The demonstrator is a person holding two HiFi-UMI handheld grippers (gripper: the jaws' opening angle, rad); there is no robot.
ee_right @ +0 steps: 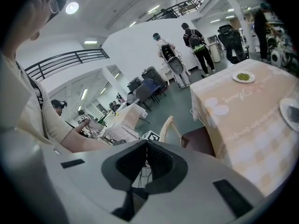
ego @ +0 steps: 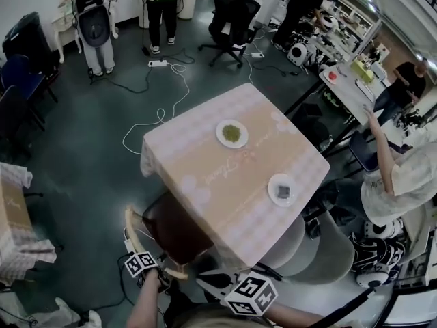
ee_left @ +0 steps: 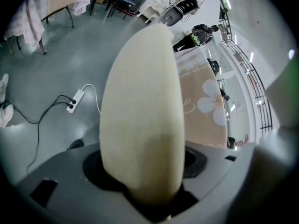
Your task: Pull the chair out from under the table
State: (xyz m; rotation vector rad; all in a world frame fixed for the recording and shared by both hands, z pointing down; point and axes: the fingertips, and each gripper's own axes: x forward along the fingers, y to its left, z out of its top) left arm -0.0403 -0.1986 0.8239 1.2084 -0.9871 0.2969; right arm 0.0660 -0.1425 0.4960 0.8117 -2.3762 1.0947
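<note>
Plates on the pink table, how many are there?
2. The green-food plate sits near the middle of the table. The dark-item plate sits nearer the table's right edge. None seems hidden.

— What colours has the chair [ego: 179, 239]?
— Dark brown seat [ego: 169, 225], cream backrest [ee_left: 142, 111].
— And the desk [ego: 225, 176]?
— Beige middle, pink-and-white checked edges, white flowers.
</note>
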